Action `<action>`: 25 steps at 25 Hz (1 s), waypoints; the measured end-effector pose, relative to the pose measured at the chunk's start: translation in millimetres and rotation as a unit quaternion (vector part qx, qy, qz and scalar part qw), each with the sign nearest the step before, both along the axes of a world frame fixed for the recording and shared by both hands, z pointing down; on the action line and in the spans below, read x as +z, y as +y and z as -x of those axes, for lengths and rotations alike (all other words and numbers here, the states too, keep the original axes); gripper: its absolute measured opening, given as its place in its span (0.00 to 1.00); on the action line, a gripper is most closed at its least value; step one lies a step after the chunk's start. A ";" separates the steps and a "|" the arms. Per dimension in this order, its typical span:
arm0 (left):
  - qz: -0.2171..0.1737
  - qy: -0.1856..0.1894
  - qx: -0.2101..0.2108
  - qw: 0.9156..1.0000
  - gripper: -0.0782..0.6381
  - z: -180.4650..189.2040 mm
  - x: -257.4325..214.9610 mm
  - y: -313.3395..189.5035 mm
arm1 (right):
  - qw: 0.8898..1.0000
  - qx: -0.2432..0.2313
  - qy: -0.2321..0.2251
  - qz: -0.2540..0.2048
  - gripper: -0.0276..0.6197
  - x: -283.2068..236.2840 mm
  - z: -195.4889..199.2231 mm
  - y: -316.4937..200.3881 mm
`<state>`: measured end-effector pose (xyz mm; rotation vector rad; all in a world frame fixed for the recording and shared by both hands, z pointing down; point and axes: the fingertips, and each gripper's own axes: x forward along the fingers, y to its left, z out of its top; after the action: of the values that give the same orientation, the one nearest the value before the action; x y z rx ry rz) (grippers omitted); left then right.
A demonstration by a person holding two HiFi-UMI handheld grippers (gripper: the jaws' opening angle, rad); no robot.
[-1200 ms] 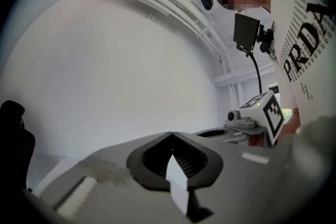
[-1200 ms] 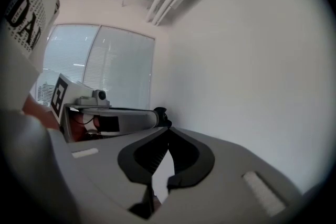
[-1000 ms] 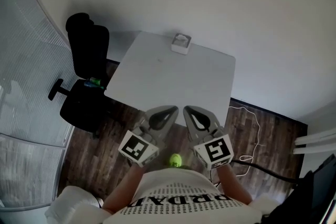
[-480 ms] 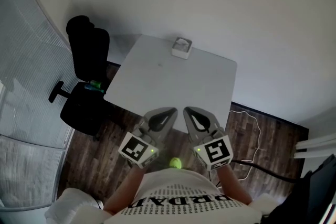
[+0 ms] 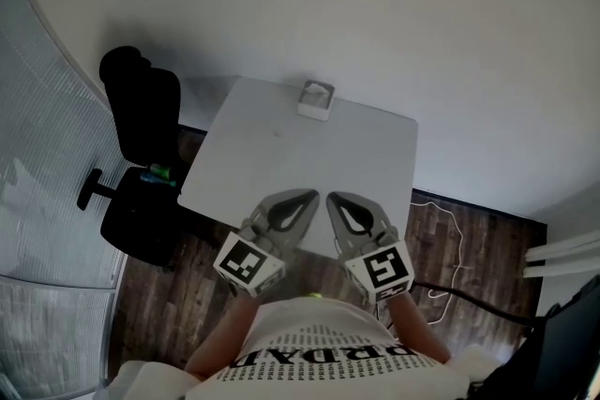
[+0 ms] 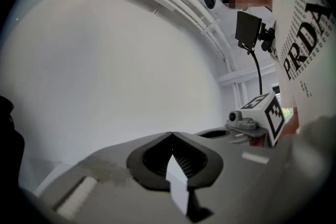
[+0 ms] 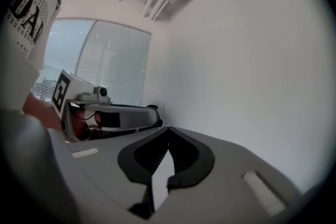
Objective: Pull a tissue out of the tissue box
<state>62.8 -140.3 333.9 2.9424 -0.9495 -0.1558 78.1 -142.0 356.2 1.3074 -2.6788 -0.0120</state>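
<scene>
The tissue box [image 5: 316, 100] is small and pale, with a tissue showing at its top. It stands at the far edge of the white table [image 5: 281, 164] in the head view. My left gripper [image 5: 314, 194] and right gripper [image 5: 329, 197] are held side by side over the table's near edge, well short of the box. Both are shut with nothing between their jaws. In the left gripper view the left gripper [image 6: 171, 134] points at a bare white wall, and so does the right gripper [image 7: 168, 127] in the right gripper view. Neither gripper view shows the box.
A black office chair [image 5: 139, 155] stands at the table's left side. A white cable [image 5: 441, 239] lies on the dark wooden floor to the right. A ribbed glass partition [image 5: 37, 164] runs along the left. The wall is just behind the table.
The person has stepped toward the table. Both grippers, earlier over the floor in front of it, now reach over its near edge. The jaws have stayed shut.
</scene>
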 end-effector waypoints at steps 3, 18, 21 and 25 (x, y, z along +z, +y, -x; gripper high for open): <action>-0.002 0.000 0.008 1.000 0.10 5.8 -2.9 -18.3 | 1.000 0.012 -0.006 0.005 0.06 -1.4 4.7 -17.8; -0.010 0.004 0.050 0.999 0.10 39.2 -16.1 -118.1 | 0.999 0.047 0.002 -0.006 0.06 -12.6 42.4 -117.8; -0.010 0.005 0.056 0.998 0.10 47.6 -15.9 -134.2 | 0.998 0.056 0.006 -0.006 0.06 -12.4 49.6 -132.6; -0.009 0.006 0.070 0.997 0.10 55.7 -13.8 -152.5 | 0.997 0.074 0.007 -0.001 0.06 -11.5 56.4 -150.9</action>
<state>7.1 -292.8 320.1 3.0079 -0.7408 -0.1767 21.7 -292.9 344.7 1.4956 -2.5645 -0.0063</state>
